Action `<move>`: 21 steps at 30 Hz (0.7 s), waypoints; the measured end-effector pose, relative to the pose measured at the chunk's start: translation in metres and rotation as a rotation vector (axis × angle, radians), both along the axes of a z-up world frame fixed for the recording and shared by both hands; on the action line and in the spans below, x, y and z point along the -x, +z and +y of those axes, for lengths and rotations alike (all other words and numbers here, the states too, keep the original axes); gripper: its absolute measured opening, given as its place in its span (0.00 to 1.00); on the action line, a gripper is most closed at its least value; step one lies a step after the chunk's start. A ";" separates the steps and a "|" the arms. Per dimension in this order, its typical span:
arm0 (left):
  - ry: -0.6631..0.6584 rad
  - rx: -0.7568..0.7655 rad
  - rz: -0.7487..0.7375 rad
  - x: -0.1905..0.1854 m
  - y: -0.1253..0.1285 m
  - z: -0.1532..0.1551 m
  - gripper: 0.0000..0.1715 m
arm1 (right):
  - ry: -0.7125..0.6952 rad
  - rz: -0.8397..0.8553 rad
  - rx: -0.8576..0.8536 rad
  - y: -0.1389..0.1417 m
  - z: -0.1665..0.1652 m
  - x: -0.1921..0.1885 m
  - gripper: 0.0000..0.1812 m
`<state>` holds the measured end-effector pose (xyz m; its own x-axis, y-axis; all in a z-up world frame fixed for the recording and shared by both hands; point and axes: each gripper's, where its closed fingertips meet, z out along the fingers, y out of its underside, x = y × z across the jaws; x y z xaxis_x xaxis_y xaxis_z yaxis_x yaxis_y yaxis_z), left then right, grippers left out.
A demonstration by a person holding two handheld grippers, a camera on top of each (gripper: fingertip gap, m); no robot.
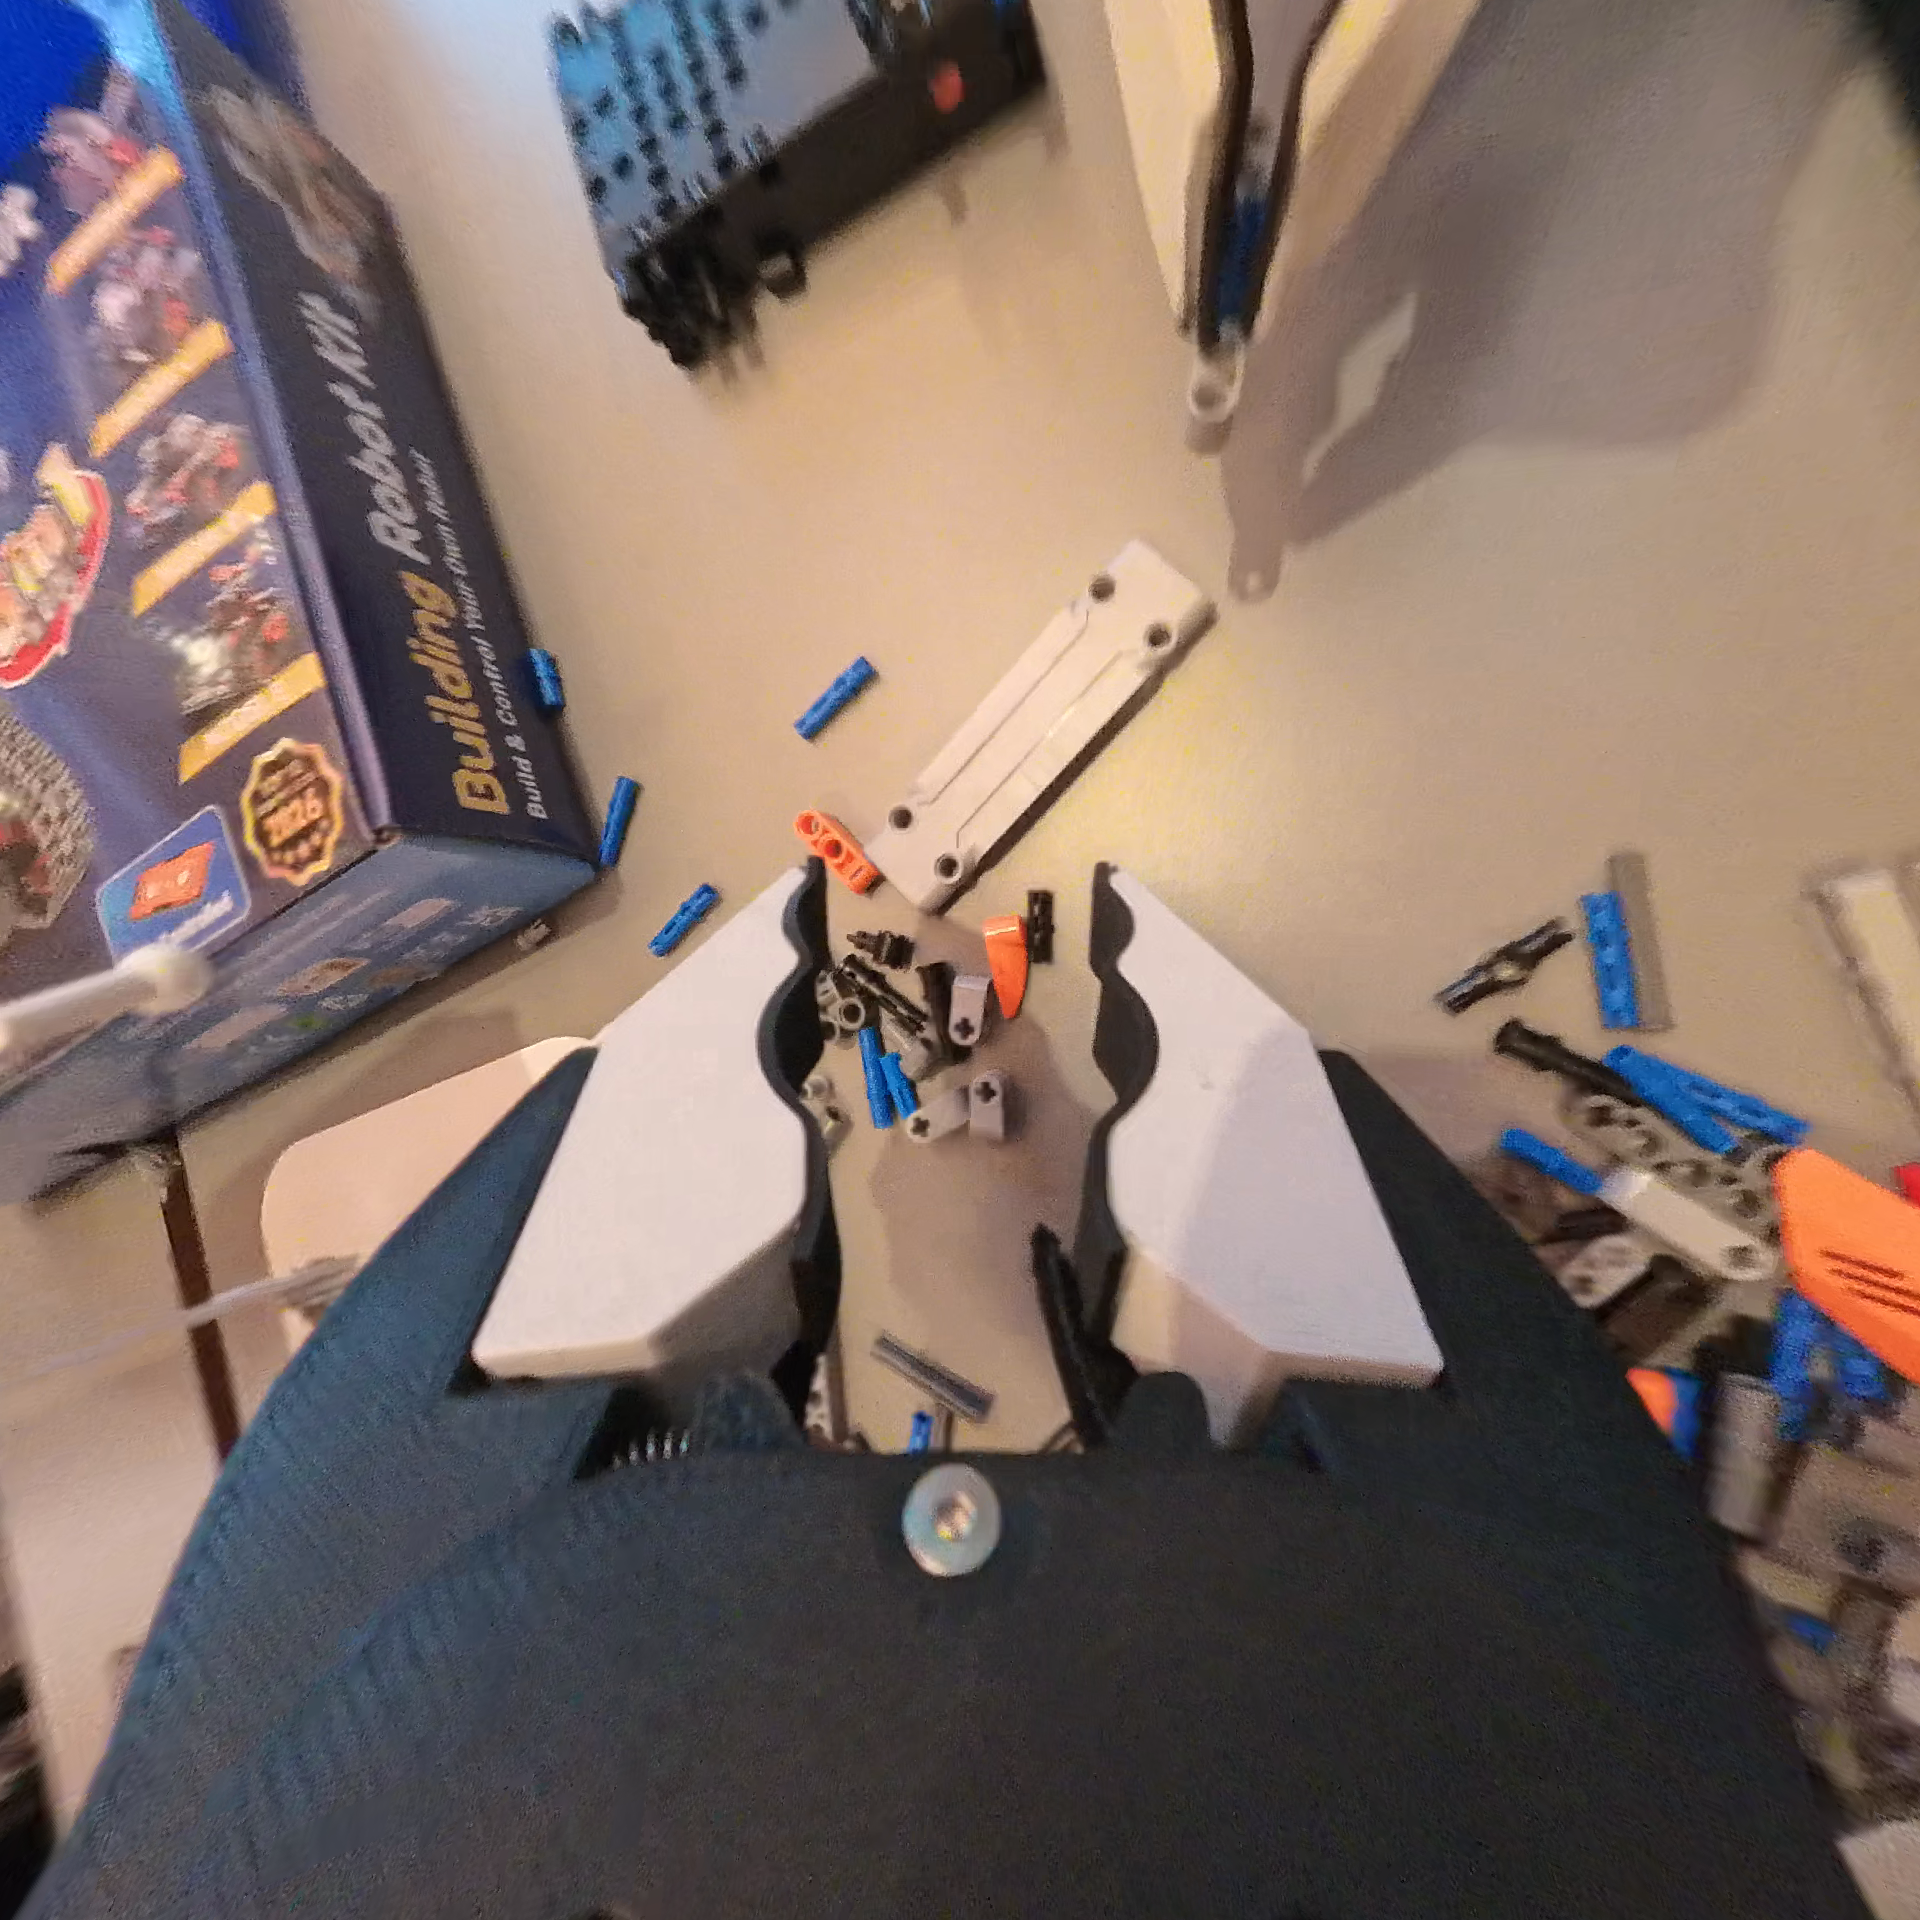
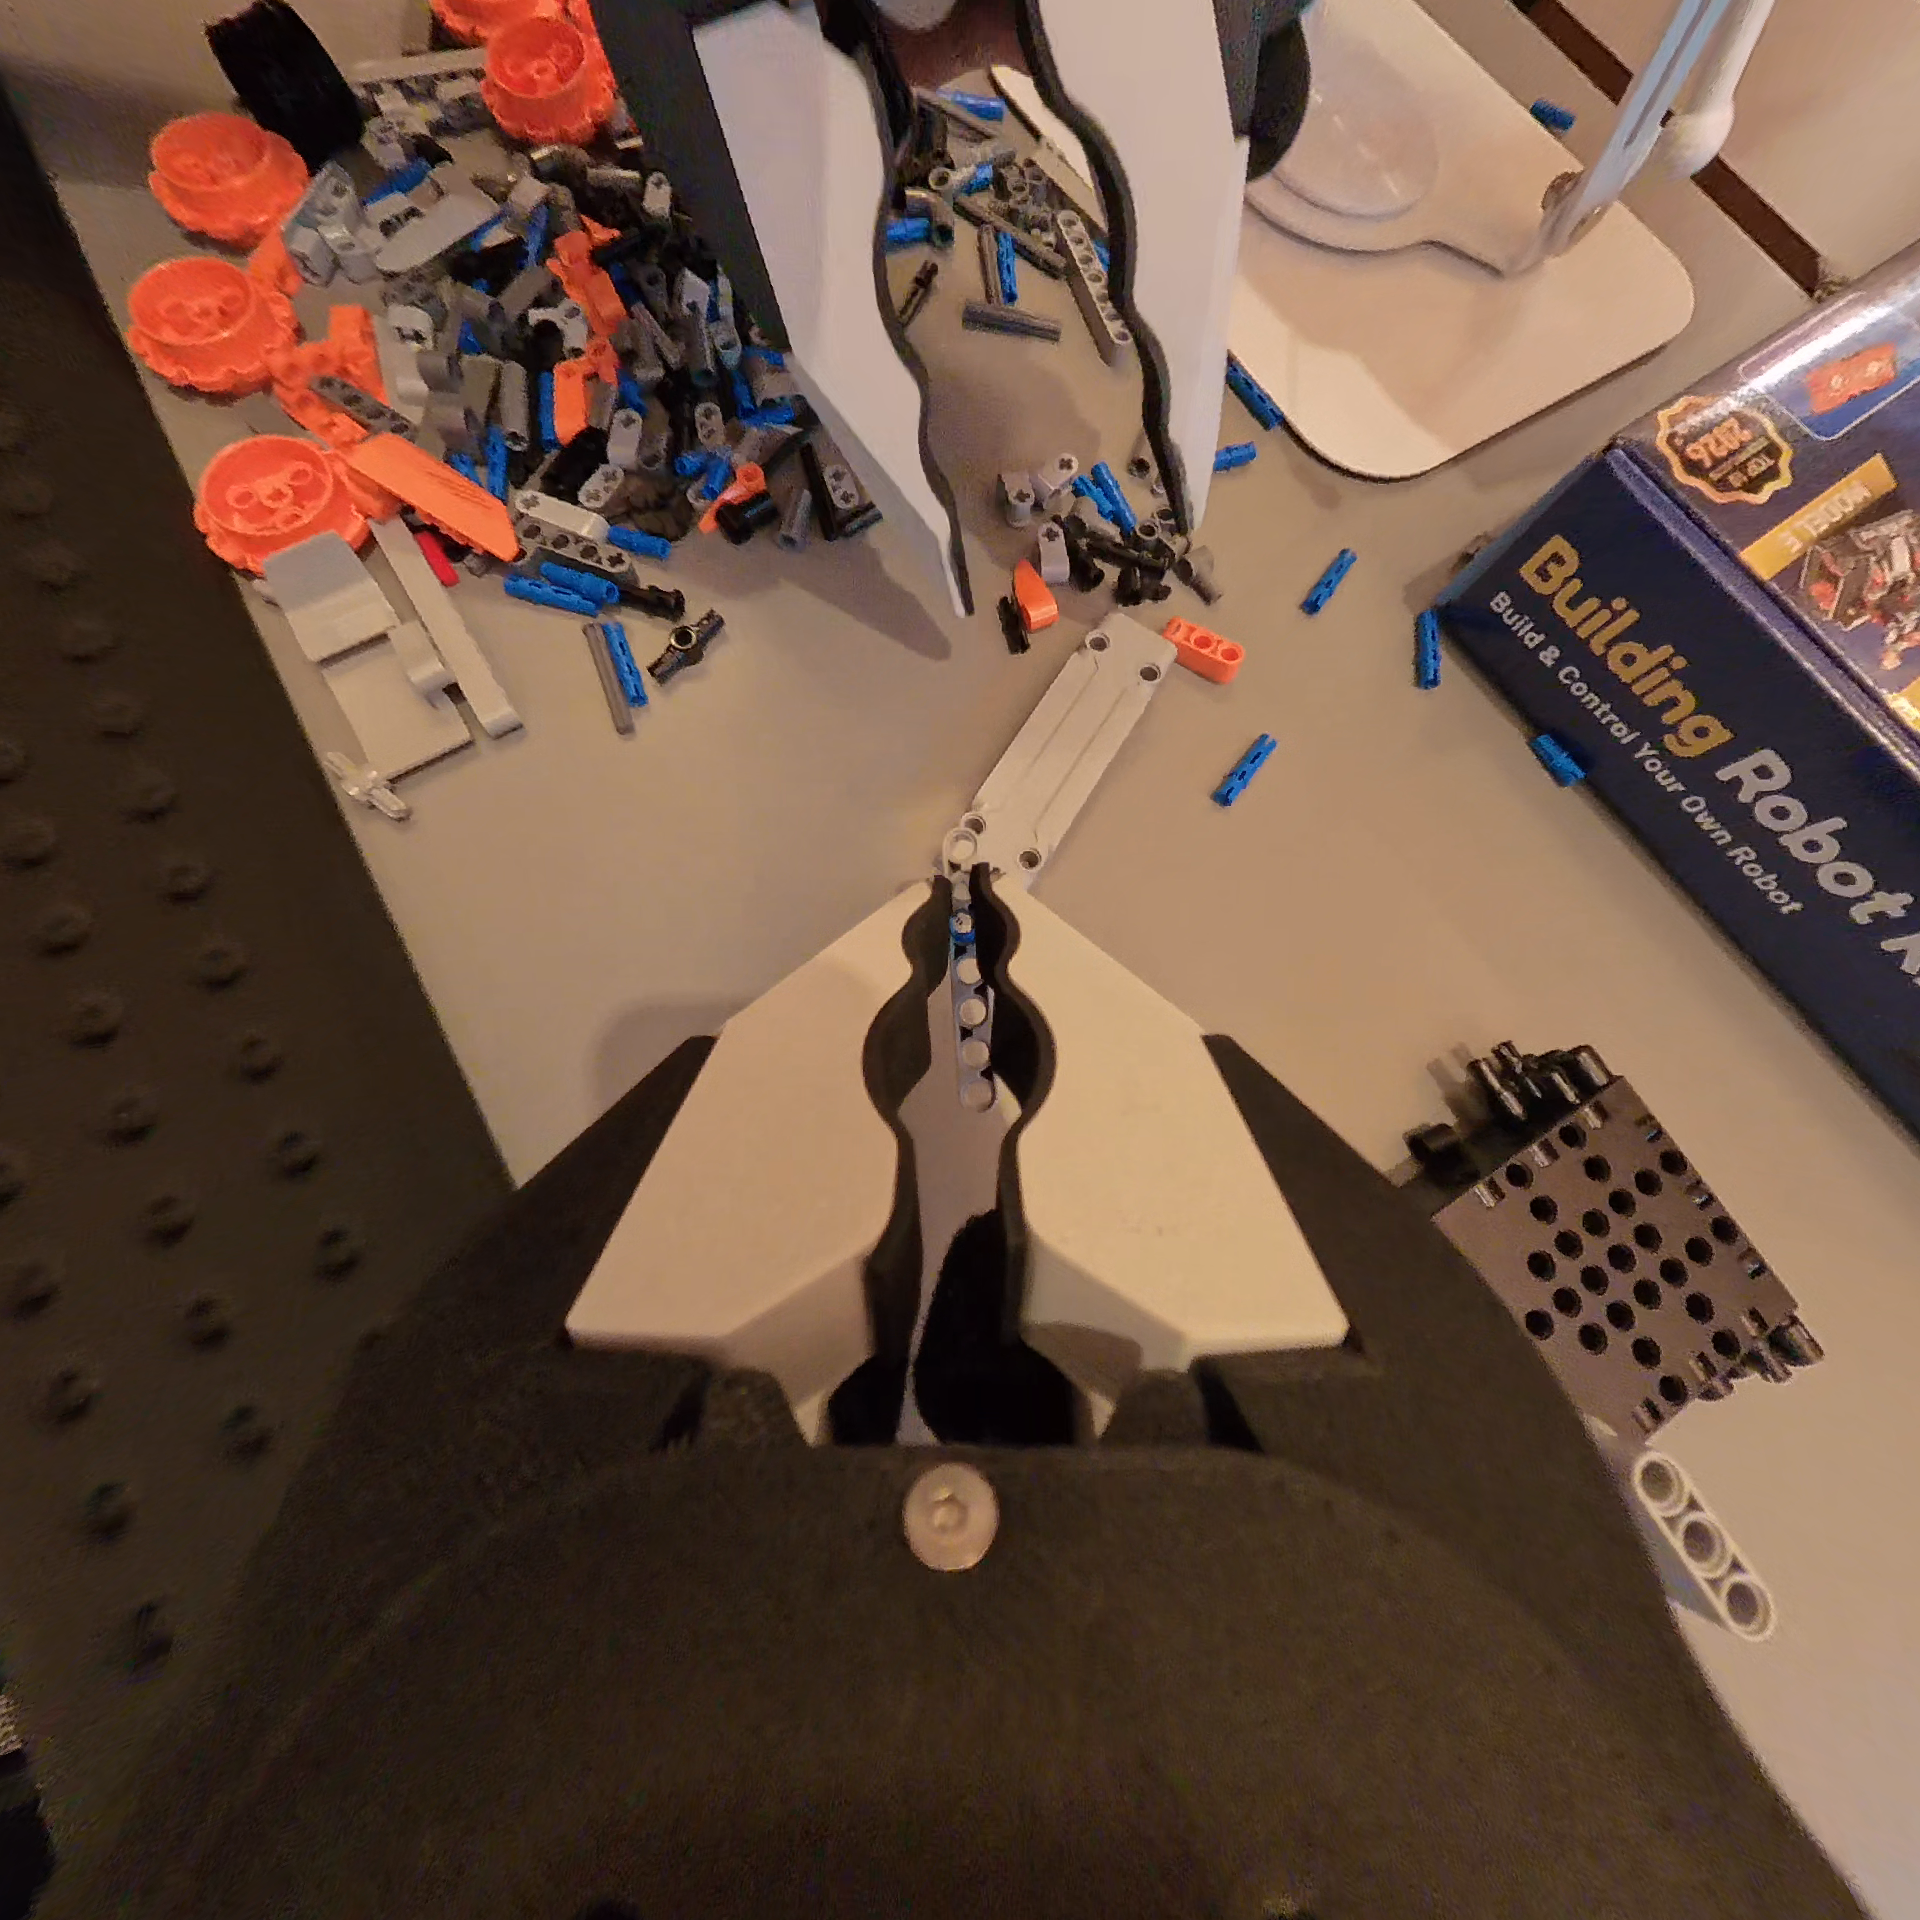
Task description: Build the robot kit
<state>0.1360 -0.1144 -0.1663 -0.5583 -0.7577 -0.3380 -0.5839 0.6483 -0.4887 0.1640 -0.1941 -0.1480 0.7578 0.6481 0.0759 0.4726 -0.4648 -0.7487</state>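
Observation:
My left gripper point(image 1: 956, 883) is open and empty, its jaws set either side of a small heap of grey, black and blue parts point(image 1: 914, 1039) on the table. A small orange beam point(image 1: 836, 850) and a flat grey panel point(image 1: 1039, 727) lie just past its tips. My right gripper point(image 2: 968, 883) is shut on a thin grey holed beam point(image 2: 971, 997) with a blue pin in it, held above the near end of the grey panel point(image 2: 1070, 738). The left gripper point(image 2: 1081, 561) also shows in the right wrist view, over the heap point(image 2: 1101, 520). The right gripper point(image 1: 1221, 322) shows far off in the left wrist view.
A blue kit box point(image 2: 1714, 675) lies to one side. A black perforated block point(image 2: 1621, 1247) and a grey three-hole beam point(image 2: 1704, 1548) lie near the right gripper. A big pile of parts point(image 2: 520, 364) with orange wheels point(image 2: 223, 177) fills the far left. A white stand base point(image 2: 1455, 312) sits behind. Blue pins point(image 2: 1242, 771) are scattered about. About 15 cm separates my right fingertips from the black perforated block point(image 2: 1621, 1247). It is also in sight in the left wrist view point(image 1: 660, 87).

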 end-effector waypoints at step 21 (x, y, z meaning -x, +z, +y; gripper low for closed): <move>0.004 0.044 0.153 -0.020 -0.031 -0.014 0.00 | 0.171 -0.060 0.182 -0.036 -0.037 0.025 0.01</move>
<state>0.1564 -0.1287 -0.1974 -0.5974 -0.7725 -0.2153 -0.6566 0.6253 -0.4217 0.1389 -0.2308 -0.1838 0.6339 0.7733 -0.0121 0.5971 -0.4994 -0.6277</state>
